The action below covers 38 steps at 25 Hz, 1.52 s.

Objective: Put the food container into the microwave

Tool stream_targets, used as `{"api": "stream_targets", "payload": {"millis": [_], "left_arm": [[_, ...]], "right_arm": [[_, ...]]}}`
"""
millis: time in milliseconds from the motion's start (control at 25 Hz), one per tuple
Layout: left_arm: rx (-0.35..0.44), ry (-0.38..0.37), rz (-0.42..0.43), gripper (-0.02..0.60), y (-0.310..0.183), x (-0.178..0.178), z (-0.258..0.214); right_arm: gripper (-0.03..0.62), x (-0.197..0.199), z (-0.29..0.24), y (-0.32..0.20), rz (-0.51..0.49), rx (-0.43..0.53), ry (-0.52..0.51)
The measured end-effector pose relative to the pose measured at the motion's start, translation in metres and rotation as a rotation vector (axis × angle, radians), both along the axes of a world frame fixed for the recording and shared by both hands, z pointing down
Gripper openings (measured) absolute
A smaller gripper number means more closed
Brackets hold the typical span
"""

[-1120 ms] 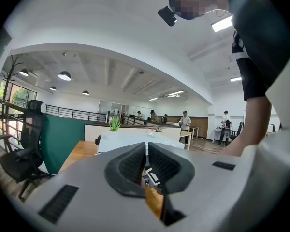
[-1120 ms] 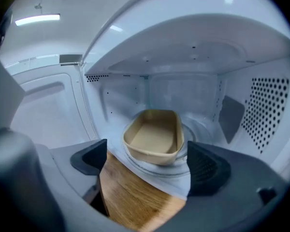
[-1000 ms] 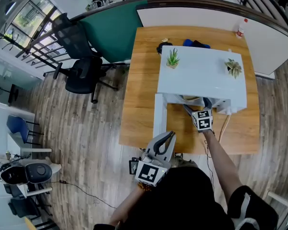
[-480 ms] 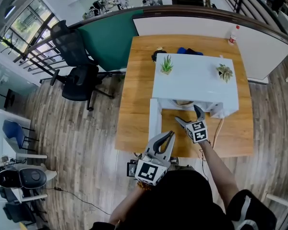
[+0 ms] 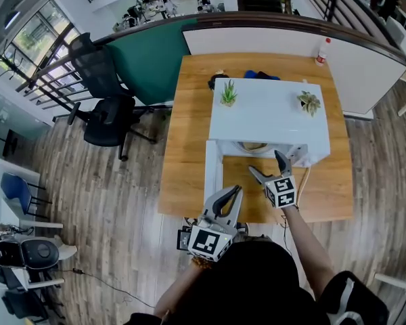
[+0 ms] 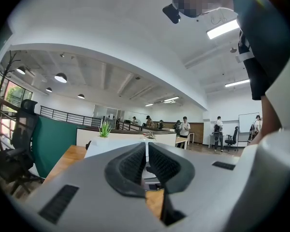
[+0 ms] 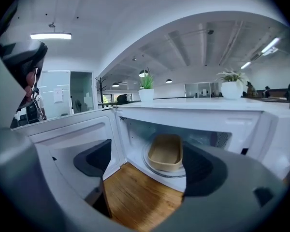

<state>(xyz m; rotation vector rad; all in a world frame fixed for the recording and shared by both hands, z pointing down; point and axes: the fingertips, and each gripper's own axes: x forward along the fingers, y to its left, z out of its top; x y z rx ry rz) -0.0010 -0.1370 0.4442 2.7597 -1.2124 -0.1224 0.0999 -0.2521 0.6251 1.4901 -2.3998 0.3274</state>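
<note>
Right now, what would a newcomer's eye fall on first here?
The white microwave on the wooden table stands with its door swung open, a tan oval food container on the glass turntable inside. Before the opening hangs the right gripper, its empty jaws apart, having just closed a little.

Head view looked steeply down on the surface [image 5: 189, 114] and microwave [image 5: 267, 117]. Right gripper view faced the open microwave cavity at close range; left gripper view looked level from farther back. All three shared the microwave.
</note>
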Motion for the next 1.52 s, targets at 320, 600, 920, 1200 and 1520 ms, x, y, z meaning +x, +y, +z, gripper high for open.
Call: {"api": "stream_targets", "payload": {"millis": [320, 600, 920, 1200, 1520], "left_arm": [[0.006, -0.002, -0.003, 0.035, -0.005, -0.001, 0.0], [0.007, -0.012, 0.008, 0.035, -0.007, 0.002, 0.002], [0.015, -0.023, 0.011, 0.035, -0.007, 0.002, -0.001], [0.018, -0.021, 0.01, 0.035, -0.005, 0.004, 0.0], [0.048, -0.042, 0.0, 0.035, 0.001, 0.007, 0.003]], "right_arm": [[0.455, 0.002, -0.038, 0.008, 0.018, 0.087, -0.03], [0.409, 0.01, -0.086, 0.009, 0.079, 0.174, -0.106], [0.368, 0.007, -0.137, 0.02, 0.092, 0.27, -0.16], [0.325, -0.003, -0.167, 0.037, 0.074, 0.348, -0.146], [0.264, -0.004, -0.17, 0.054, 0.076, 0.389, -0.059]]}}
